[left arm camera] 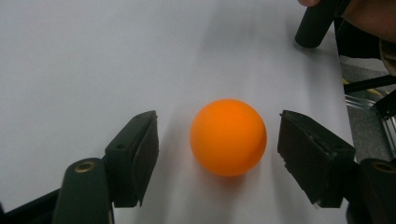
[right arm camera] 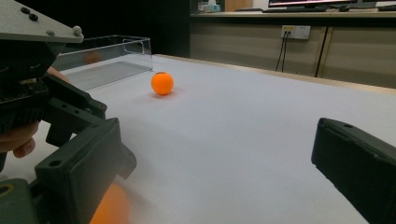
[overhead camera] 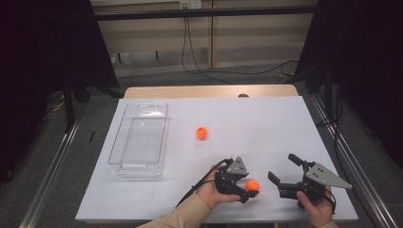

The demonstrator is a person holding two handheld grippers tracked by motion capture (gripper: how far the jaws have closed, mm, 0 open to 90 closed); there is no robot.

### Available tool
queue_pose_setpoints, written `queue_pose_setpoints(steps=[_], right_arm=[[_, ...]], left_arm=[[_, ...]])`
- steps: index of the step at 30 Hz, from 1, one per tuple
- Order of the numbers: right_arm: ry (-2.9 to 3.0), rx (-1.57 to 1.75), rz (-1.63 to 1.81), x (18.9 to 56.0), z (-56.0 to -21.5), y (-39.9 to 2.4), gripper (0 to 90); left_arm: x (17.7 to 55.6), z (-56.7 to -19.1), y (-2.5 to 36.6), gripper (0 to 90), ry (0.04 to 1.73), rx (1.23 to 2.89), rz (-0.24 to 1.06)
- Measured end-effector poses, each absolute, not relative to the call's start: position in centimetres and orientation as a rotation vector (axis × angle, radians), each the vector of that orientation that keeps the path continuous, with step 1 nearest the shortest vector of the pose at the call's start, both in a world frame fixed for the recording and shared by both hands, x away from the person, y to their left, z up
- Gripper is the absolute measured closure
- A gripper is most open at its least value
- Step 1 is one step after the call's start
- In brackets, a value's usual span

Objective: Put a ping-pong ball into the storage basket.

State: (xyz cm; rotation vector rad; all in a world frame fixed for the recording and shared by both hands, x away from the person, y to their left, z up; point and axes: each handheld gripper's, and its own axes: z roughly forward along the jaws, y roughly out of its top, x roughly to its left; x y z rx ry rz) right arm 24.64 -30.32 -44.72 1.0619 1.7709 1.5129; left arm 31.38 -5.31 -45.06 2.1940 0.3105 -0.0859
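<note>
An orange ball lies on the white table sheet near the front edge. My left gripper straddles it, one jaw on each side. In the left gripper view a strip of table shows between each pad and the ball, so neither pad touches it. My right gripper rests just right of it, jaws wide apart with nothing between them. A second orange ball sits alone near the middle of the table.
A clear plastic bin stands lengthwise on the left of the table with nothing in it. The table's front edge runs close under both hands. Black frame posts and cables stand beyond the far and right edges.
</note>
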Motion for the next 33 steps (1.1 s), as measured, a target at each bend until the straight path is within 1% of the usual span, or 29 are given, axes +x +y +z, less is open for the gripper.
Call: queue_pose_setpoints(steps=[11, 26, 30, 33], right_arm=[[1.775, 1.06, 1.512, 24.64, -44.74, -30.36, 1.7], [1.776, 1.062, 1.512, 24.62, -44.77, -30.39, 1.7], [1.772, 1.066, 1.514, 24.61, -44.75, -30.4, 1.7], [1.773, 1.065, 1.515, 24.62, -44.78, -30.39, 1.7]], left_arm=[[31.32, -45.31, -5.85, 39.7, 0.277, 2.218, -0.087], [31.29, -45.69, -5.94, 45.6, 0.255, 2.259, -0.08], [31.41, -45.64, -5.81, 49.6, 0.257, 2.265, -0.075], [31.44, -45.65, -5.77, 50.5, 0.271, 2.26, -0.082]])
